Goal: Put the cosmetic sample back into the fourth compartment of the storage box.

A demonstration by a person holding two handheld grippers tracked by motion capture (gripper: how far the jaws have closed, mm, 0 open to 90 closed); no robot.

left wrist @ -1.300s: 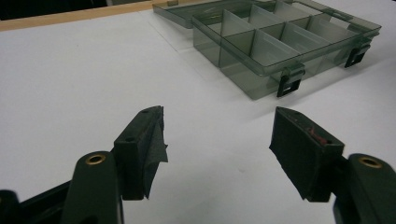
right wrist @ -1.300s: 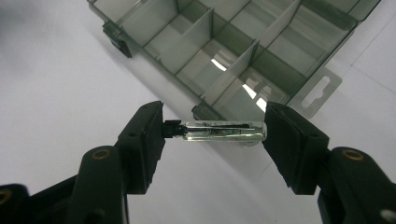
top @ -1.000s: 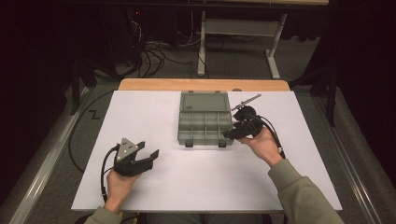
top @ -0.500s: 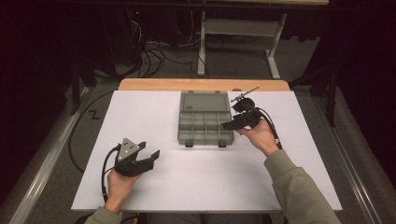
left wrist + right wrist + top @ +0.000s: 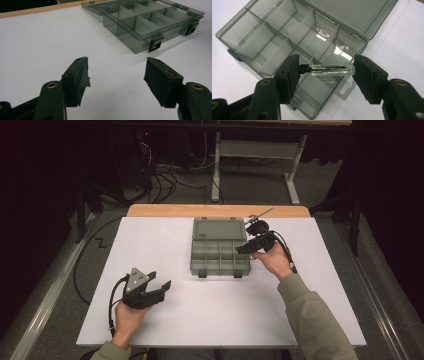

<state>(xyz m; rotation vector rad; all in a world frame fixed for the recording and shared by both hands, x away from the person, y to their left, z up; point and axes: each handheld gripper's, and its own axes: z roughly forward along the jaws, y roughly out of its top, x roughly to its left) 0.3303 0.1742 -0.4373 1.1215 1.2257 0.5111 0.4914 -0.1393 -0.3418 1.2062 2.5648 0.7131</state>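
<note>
Over the last second the right hand-held gripper (image 5: 248, 246) had slid from beyond the box's 3 o'clock side toward 9 o'clock, until its jaws hung over the right-hand compartments of the open compartment box (image 5: 220, 257). It held a small clear vial (image 5: 329, 69) endwise between its pads, above the box and not yet inside. That suggested a drop into a compartment was near. The left hand-held gripper (image 5: 157, 286) had stayed at 7 o'clock on the tabletop (image 5: 150, 240), jaws wide and empty.
</note>
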